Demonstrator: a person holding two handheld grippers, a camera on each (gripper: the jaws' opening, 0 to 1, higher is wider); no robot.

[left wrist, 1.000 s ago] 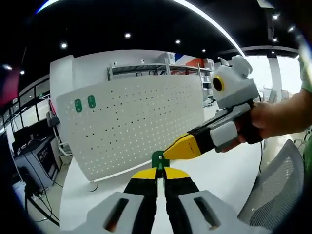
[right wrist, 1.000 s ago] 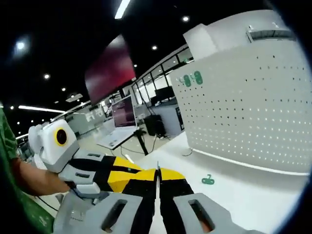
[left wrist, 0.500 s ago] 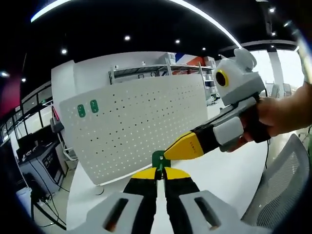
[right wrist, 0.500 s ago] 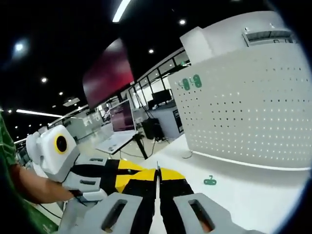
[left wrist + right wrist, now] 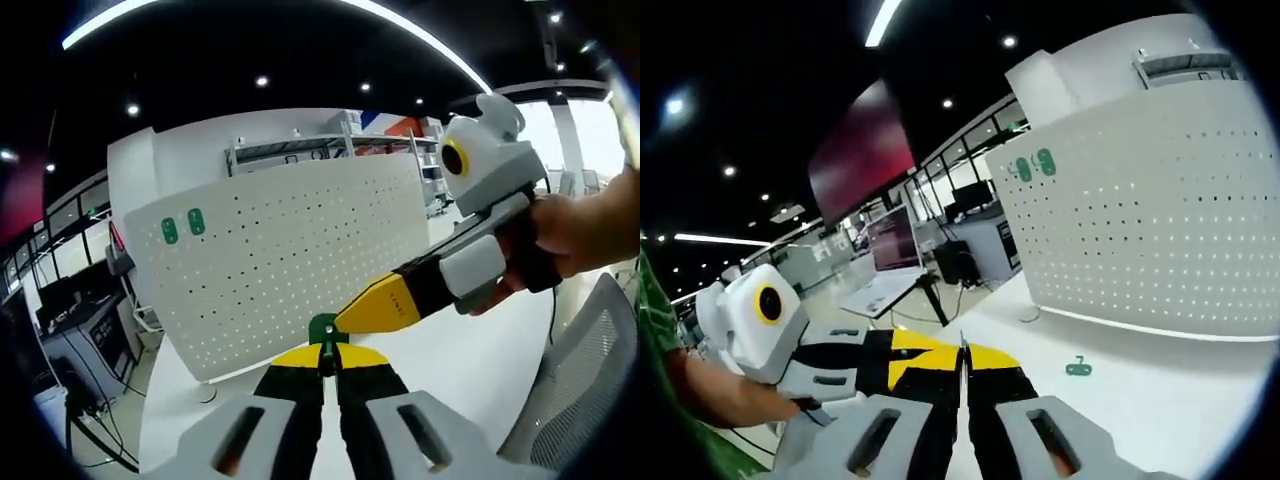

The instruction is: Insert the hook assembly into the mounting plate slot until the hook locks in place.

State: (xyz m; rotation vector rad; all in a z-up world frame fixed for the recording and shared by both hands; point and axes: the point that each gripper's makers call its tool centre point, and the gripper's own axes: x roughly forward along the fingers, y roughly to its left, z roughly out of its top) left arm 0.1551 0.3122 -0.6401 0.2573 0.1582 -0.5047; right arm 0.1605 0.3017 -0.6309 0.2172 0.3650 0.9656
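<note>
Left gripper (image 5: 322,352): seen at the bottom of the left gripper view, jaws drawn together with yellow tips meeting. A small green hook (image 5: 322,330) is pinched between the tips and held up in the air in front of the pegboard (image 5: 290,260).

Right gripper (image 5: 963,352): seen at the bottom of the right gripper view, jaws brought fully together, nothing visible between the tips. In the left gripper view it is seen entering from the right, held by a hand (image 5: 585,235); its yellow tip is laid just beside the green hook, and contact cannot be told.

Pegboard: white, perforated, standing upright on the table (image 5: 440,365). Two green plates (image 5: 183,226) are mounted side by side near its upper left corner in the left gripper view; in the right gripper view the same pair is seen near the board's upper left.

Second hook (image 5: 1077,367): small, green, lying flat on the white table near the foot of the pegboard in the right gripper view, well apart from both grippers.

Chair (image 5: 580,375): grey mesh back, seen at the right edge of the left gripper view.

Monitor (image 5: 892,235): on a stand beyond the table in the right gripper view.
</note>
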